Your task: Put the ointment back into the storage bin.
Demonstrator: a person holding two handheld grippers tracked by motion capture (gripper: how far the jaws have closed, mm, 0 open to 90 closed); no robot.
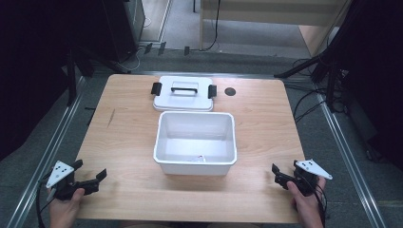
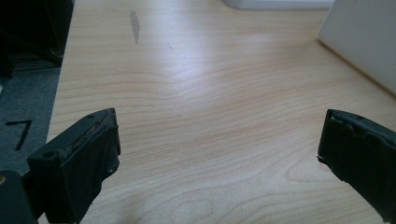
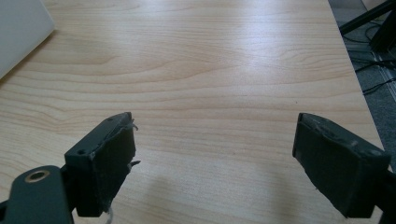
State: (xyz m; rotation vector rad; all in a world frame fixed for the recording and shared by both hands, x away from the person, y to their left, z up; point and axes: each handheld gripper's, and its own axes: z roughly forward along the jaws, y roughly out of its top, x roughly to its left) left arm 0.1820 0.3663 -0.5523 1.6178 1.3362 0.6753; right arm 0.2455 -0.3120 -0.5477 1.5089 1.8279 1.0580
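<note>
Though between hand-held grippers (image 1: 90, 179), box (image 1: 195, 142) (untouched).

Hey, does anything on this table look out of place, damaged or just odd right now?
Mostly tidy. The lid lies off the open white bin, behind it, and the table bears a dark streak near its left edge.

The table (image 1: 128, 137) is pale, smooth wood grain with a soft sheen; the white bin (image 1: 195, 164) and its lid (image 1: 183, 100) look like glossy plastic.
</note>
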